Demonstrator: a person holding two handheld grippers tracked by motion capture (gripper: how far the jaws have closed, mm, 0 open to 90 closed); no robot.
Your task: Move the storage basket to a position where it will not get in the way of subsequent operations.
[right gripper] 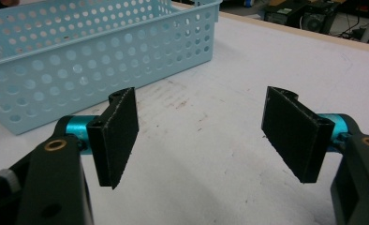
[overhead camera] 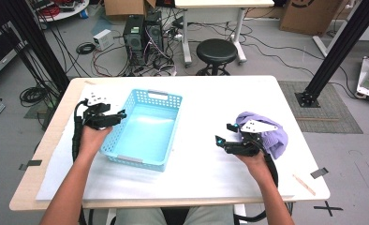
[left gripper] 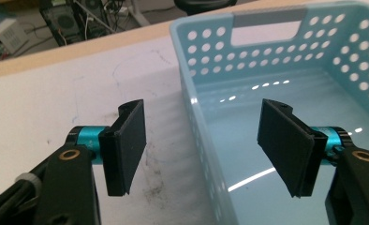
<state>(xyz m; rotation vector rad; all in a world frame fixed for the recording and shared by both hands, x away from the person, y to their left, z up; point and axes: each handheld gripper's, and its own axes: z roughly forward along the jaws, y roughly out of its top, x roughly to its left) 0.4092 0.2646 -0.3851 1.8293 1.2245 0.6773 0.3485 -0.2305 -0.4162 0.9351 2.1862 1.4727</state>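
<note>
While one basket (overhead camera: pixel 147 129) sits (seemingly empty), two grippers flank it.

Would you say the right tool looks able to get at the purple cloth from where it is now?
Probably yes. The purple cloth lies on the table right beside the right tool, with nothing between them. The jaws stand open and empty, but they point toward the blue basket, so the hand would need to turn.

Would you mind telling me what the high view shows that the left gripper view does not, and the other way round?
High view alone: the purple cloth beside the right gripper, both forearms, and the stool behind the table. Left gripper view alone: close up, the left gripper open with the basket's near wall between its pads, untouched, plus scuff marks on the tabletop. Shared: the blue basket, empty, and the white table.
</note>
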